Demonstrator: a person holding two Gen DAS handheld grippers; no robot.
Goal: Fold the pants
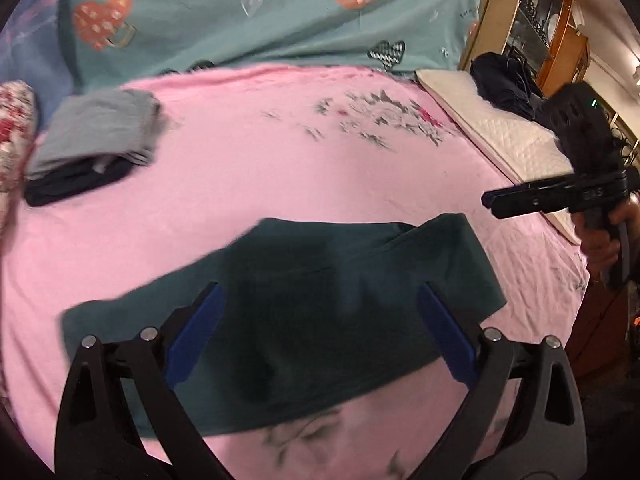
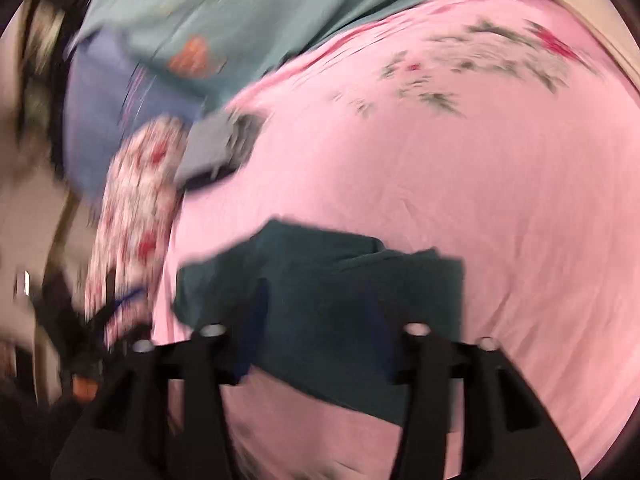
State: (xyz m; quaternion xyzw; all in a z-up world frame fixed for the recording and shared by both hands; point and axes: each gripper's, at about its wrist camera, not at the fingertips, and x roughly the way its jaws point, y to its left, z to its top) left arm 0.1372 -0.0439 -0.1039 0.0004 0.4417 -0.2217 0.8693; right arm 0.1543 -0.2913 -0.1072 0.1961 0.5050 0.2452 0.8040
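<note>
Pink bed sheet [image 1: 280, 168] carries folded pants [image 1: 320, 300] — left tool [image 1: 320, 304] wide open, right tool [image 2: 316, 320] part open, both empty — apparently just released.

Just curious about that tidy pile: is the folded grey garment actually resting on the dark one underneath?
Touching. The left wrist view shows the grey garment lying directly on the dark garment, no gap.

Open pink bedsheet [image 1: 280, 184] lies beyond the folded dark green pants [image 1: 320, 312]; stacked folded clothes [image 1: 92, 144] block the far-left corner.
</note>
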